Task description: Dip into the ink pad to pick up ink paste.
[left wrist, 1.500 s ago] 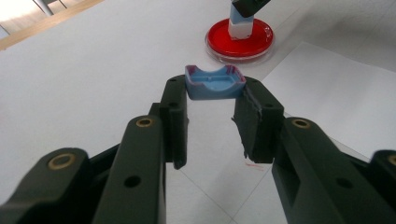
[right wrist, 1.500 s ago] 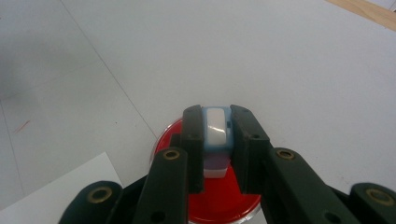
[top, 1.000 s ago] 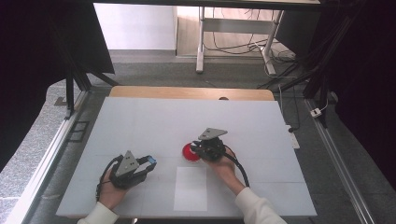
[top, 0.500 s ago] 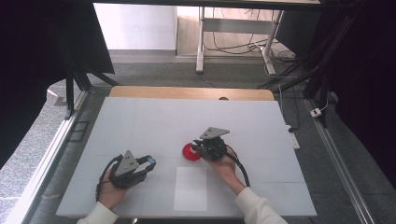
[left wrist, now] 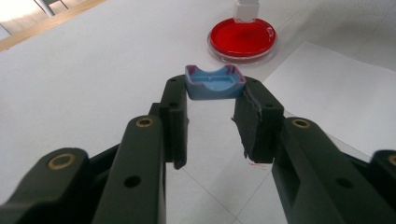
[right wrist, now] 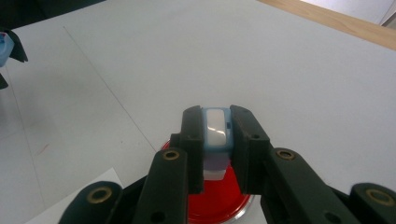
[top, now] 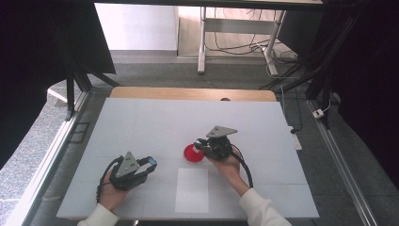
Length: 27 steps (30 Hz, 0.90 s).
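Even, bright daylight from beyond the white table (top: 141, 127) leaves soft shadows and mild glare on the red dish (left wrist: 242, 38), while dark surroundings frame it and near jaws blur slightly.

matt white table (top: 141, 127) with wooden far edge; glossy red clear-plastic dish (left wrist: 242, 38); matt black plastic jaws

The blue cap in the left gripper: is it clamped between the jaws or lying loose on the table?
Clamped. The left gripper holds the blue cap between its jaw tips, hollow side up, clear of the white table.
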Each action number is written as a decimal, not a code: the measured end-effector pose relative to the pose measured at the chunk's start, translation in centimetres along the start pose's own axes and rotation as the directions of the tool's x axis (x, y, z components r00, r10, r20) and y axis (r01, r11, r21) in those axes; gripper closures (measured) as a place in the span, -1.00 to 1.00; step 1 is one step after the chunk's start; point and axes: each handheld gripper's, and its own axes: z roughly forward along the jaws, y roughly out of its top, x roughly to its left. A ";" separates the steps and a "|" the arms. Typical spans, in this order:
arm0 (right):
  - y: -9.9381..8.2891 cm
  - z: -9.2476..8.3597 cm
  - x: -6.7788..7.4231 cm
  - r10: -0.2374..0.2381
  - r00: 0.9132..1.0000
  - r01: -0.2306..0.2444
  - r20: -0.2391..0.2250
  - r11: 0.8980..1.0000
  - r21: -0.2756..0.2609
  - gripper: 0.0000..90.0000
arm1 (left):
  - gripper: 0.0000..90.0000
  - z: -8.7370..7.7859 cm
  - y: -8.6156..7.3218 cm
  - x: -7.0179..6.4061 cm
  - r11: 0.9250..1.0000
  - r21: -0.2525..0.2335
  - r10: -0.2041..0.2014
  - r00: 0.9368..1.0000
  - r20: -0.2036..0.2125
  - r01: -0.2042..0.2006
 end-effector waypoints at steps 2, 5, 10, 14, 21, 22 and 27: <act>0.1 -0.2 -0.1 0.006 1.000 -0.006 -0.003 1.000 -0.002 0.68 | 0.45 0.0 0.0 0.0 1.000 0.000 0.000 1.000 0.001 0.000; 0.1 -0.5 -0.3 0.036 0.999 -0.036 -0.035 0.999 -0.025 0.68 | 0.45 0.0 0.0 0.0 1.000 0.002 0.000 1.000 0.000 0.000; 0.4 -1.0 -0.3 0.038 0.999 -0.040 -0.038 0.998 -0.047 0.68 | 0.45 0.0 -0.1 0.1 1.000 0.000 -0.002 1.000 -0.004 0.002; 0.5 -1.5 -0.3 0.036 0.999 -0.038 -0.040 0.997 -0.060 0.68 | 0.45 0.0 -0.1 0.1 1.000 0.002 -0.001 1.000 -0.003 0.001; 0.7 -2.4 -0.3 0.036 0.998 -0.040 -0.046 0.996 -0.083 0.68 | 0.45 0.0 -0.1 0.2 1.000 0.000 -0.004 1.000 -0.003 0.004; 0.7 -2.5 -0.3 0.036 0.998 -0.040 -0.045 0.995 -0.089 0.68 | 0.45 0.0 -0.1 0.2 1.000 0.001 -0.004 1.000 -0.004 0.004; 0.8 -3.1 -0.1 0.031 0.998 -0.037 -0.055 0.994 -0.104 0.67 | 0.45 0.0 -0.1 0.2 1.000 0.000 -0.005 1.000 -0.005 0.005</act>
